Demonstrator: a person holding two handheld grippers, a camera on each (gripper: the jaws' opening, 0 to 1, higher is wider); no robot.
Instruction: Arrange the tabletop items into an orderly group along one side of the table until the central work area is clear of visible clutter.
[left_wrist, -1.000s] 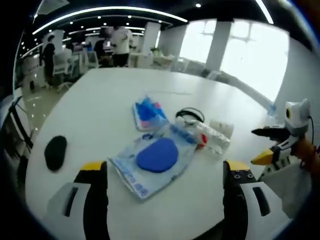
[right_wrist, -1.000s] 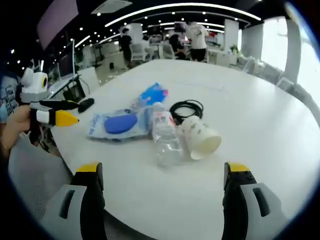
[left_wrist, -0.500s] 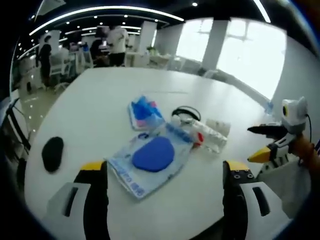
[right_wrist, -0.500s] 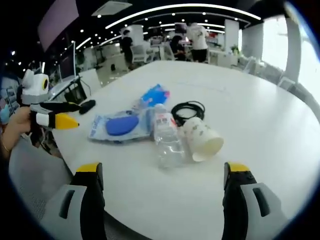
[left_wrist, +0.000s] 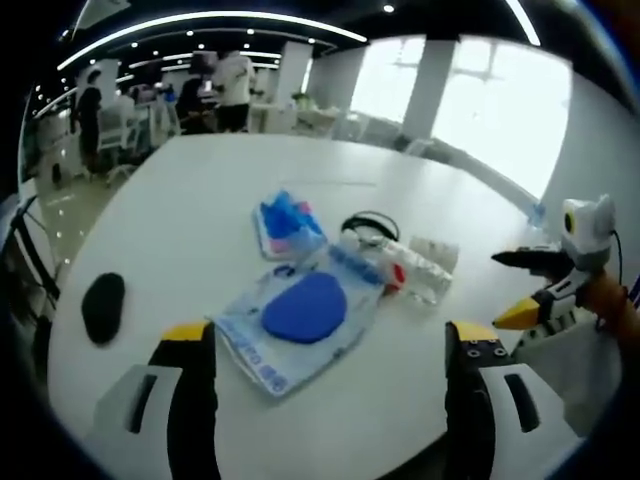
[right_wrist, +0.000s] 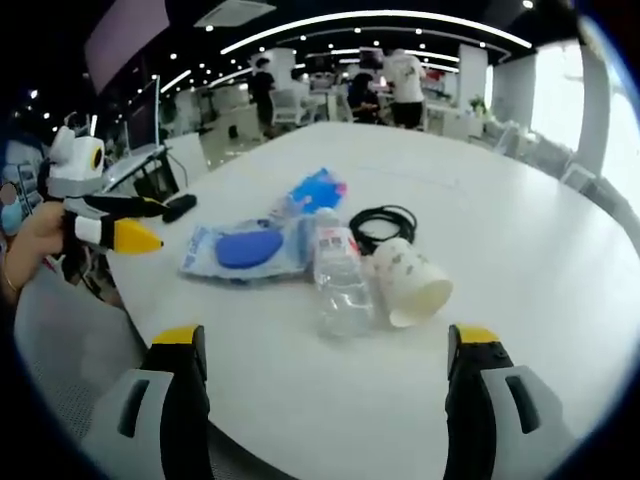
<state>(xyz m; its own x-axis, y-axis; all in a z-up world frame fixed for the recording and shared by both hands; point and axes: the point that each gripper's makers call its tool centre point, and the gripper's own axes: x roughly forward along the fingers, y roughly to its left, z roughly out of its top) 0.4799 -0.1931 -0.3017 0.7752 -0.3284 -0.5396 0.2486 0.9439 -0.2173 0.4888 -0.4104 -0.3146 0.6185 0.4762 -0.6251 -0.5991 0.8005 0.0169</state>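
Observation:
A cluster of items lies mid-table: a clear bag holding a blue pad (left_wrist: 305, 307) (right_wrist: 247, 246), a blue packet (left_wrist: 286, 224) (right_wrist: 314, 188), a coiled black cable (left_wrist: 372, 226) (right_wrist: 386, 221), a clear plastic bottle (left_wrist: 405, 268) (right_wrist: 340, 277) on its side, and a tipped paper cup (right_wrist: 410, 280). A black oval object (left_wrist: 102, 304) (right_wrist: 178, 207) lies apart near the edge. My left gripper (left_wrist: 330, 400) (right_wrist: 130, 222) is open, short of the bag. My right gripper (right_wrist: 325, 405) (left_wrist: 535, 288) is open, short of the bottle and cup.
The white table (left_wrist: 200, 190) (right_wrist: 540, 250) is round-edged with bare surface beyond the cluster. People (left_wrist: 232, 90) stand among desks and chairs in the background. A person's hand (right_wrist: 25, 245) holds the left gripper at the table's edge.
Both views have shifted slightly; the right gripper's camera has edged a little closer to the cluster. The items on the table lie as before.

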